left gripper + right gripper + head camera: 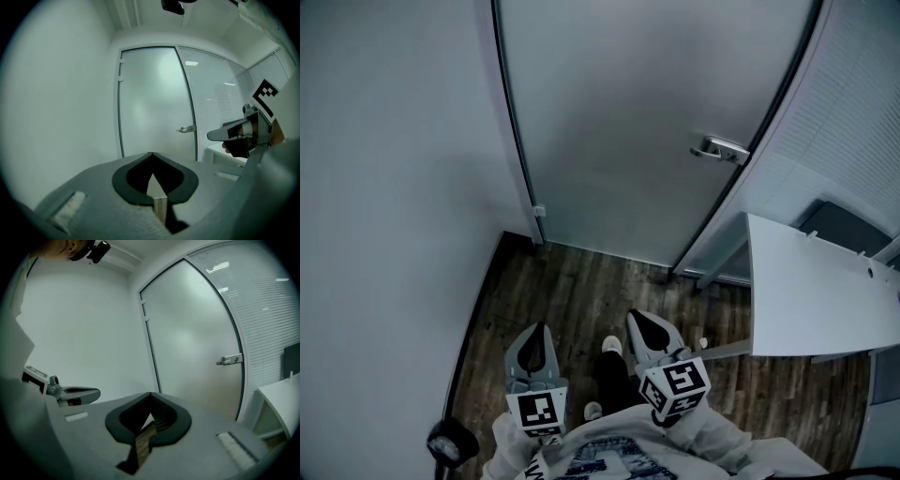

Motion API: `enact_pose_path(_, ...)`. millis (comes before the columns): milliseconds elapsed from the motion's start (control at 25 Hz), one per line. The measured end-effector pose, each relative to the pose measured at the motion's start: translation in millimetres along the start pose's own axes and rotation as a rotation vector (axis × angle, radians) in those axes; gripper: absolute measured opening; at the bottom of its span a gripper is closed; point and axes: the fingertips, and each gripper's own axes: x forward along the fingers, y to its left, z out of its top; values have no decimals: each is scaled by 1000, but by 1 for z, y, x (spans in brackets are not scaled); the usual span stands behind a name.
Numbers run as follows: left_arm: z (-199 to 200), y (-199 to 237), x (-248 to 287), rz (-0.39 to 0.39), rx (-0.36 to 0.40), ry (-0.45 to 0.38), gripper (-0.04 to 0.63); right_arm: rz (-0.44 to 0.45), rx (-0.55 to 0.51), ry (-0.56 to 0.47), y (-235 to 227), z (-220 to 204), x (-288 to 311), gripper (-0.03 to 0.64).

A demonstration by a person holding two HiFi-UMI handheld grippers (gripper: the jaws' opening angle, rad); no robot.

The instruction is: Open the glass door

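Two shoes [611,345] before door [628,122]: head view only

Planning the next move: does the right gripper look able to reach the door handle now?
Probably yes, after closing in: only bare floor lies between the right gripper and the handle; the table stands aside.

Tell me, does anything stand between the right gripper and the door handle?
Nothing visible does. Only bare floor lies between the right gripper and the glass door with its handle; the white desk stands off to the right.
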Motion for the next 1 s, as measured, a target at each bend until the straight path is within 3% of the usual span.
enact_pose_path(520, 54, -25, 196, -104, 43, -1, 2, -102, 102, -59, -143, 62, 109, 6)
enact_pose_path(840, 74, -68, 281, -192, 89, 4, 2, -154, 164, -74, -219, 77, 143, 6)
enact_pose_path(1000, 87, -84, 313, -217, 73, -11, 2, -187, 183, -79, -253, 79, 151, 6)
